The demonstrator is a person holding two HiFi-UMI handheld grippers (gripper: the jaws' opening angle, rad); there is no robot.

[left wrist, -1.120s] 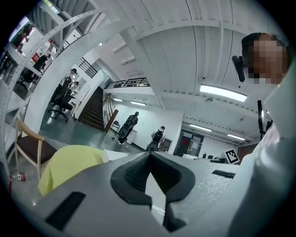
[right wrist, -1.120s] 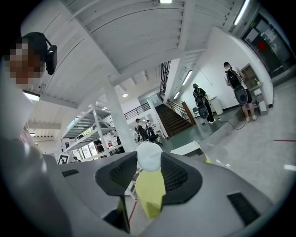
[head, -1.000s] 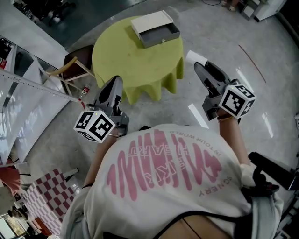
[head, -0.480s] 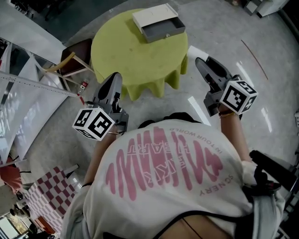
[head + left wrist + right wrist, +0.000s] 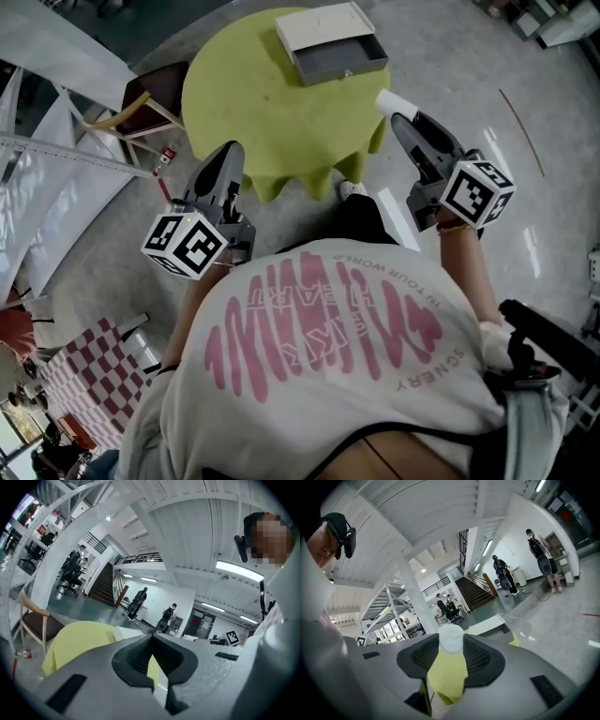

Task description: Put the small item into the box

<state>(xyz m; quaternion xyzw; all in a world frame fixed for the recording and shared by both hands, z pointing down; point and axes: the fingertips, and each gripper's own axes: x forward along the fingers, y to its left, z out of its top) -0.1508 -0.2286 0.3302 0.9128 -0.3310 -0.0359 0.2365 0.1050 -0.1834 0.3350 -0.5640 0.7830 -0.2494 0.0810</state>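
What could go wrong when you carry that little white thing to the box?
1. The white item is pinched only at the very tips of the fingers of the right gripper, so it might slip out and drop on the floor.
2. The box lies near the table's far edge; a bump might push it off.

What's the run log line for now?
right gripper: shut on small white item | left gripper: shut, empty | box: open on yellow table
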